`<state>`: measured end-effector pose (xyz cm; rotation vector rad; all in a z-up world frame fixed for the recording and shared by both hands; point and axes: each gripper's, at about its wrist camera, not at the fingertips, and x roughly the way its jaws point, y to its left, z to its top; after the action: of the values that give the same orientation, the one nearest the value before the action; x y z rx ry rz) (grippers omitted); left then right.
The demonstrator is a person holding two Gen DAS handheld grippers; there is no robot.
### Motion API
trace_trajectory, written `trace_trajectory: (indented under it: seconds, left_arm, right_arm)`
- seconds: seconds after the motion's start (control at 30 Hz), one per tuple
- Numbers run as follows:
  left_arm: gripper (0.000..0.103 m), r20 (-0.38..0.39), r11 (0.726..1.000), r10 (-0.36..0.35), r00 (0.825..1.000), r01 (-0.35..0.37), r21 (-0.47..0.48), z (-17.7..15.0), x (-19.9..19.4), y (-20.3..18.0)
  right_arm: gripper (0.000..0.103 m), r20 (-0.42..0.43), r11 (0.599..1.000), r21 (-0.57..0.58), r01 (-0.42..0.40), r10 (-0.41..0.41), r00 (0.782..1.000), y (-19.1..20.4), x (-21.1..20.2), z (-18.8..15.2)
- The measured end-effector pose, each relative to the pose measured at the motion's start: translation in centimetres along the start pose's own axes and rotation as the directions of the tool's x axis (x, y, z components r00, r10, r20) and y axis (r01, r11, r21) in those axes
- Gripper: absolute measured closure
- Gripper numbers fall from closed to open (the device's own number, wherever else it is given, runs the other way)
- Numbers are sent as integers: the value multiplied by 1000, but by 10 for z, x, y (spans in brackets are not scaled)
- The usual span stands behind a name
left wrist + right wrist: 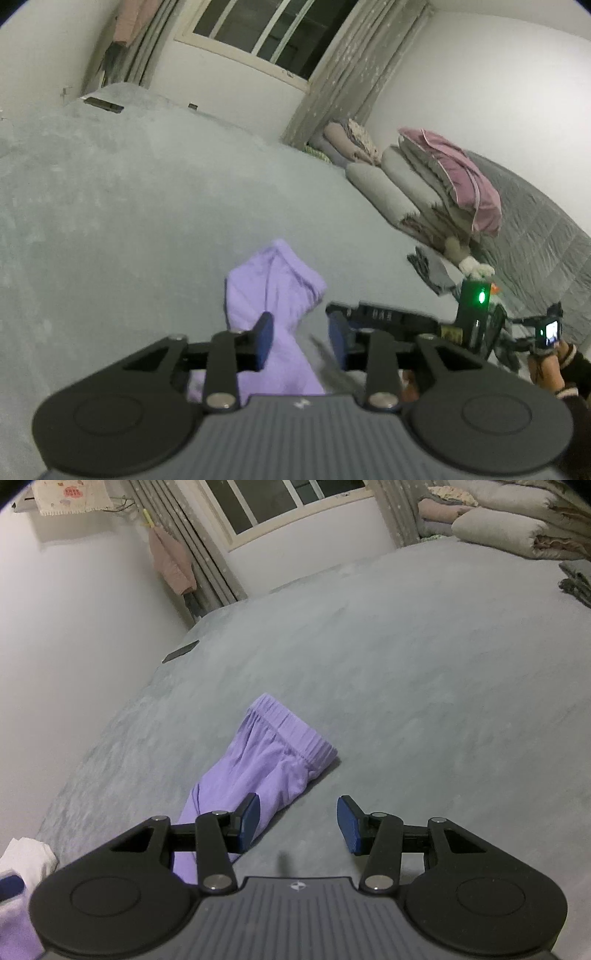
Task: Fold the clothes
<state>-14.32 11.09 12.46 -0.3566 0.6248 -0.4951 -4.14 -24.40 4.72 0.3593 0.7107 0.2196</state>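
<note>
Purple pants (266,764) lie on the grey bed (406,657), elastic waistband at the far end and a leg running back toward me. My right gripper (299,823) hovers open over the near part of them, its left pad (249,823) above the cloth and nothing between the pads. In the left wrist view my left gripper (301,339) stands open with the purple pants (273,288) running through the gap. The cloth lies close to the left pad (264,339) and clear of the right one. Motion blur hides finer contact.
Folded quilts and a pink pillow (461,173) are stacked at the bed's far right, with a small grey clothes pile (432,269) in front. A dark flat object (181,651) lies near the wall edge. White cloth (26,853) shows at bottom left. A person's hand (554,369) holds the other gripper.
</note>
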Motion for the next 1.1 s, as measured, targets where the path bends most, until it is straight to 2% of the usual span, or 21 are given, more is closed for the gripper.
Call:
trace_trajectory:
  seconds: [0.07,0.1,0.2,0.3,0.4,0.5,0.6,0.63,0.67,0.9,1.0,1.1]
  left_arm:
    - [53,-27,1000,16,1000,-15,22,9,17,1]
    - [52,-50,999,30,998,-28,37,13,31,1]
    - [51,-125,994,77,989,-66,83,21,81,4]
    - [51,-191,993,96,977,-81,83,30,131,13]
    - [49,-215,982,169,962,-145,124,37,180,24]
    - [50,-240,978,197,951,-173,114,43,218,35]
    - [58,-246,976,199,948,-171,132,48,247,37]
    - [77,-249,974,203,947,-170,149,46,253,36]
    - [96,-254,974,202,946,-167,152,44,257,37]
    - [98,-188,988,81,979,-55,142,39,226,24]
    - [98,-174,988,16,985,12,157,32,209,4]
    - [98,-174,969,-13,985,56,240,16,190,-26]
  right_arm:
    - [57,-14,1000,-4,1,-1,1000,1,4,0]
    - [57,-20,1000,-4,0,0,1000,2,5,0]
    - [57,-28,1000,-5,-15,14,999,4,11,1]
    - [57,-34,1000,-5,-7,7,999,4,15,1]
    - [57,-32,1000,-9,9,-10,999,4,12,1]
    - [57,-21,1000,-11,21,-21,1000,6,10,2]
    - [57,-16,1000,-11,18,-18,1000,9,10,3]
    - [57,-14,1000,-17,17,-18,1000,11,10,2]
    - [57,-12,1000,-23,16,-16,1000,13,10,2]
    - [59,10,999,-42,-8,9,1000,19,5,1]
    - [62,14,999,-32,-4,5,1000,17,5,2]
    - [62,15,1000,-2,19,-19,1000,11,4,1]
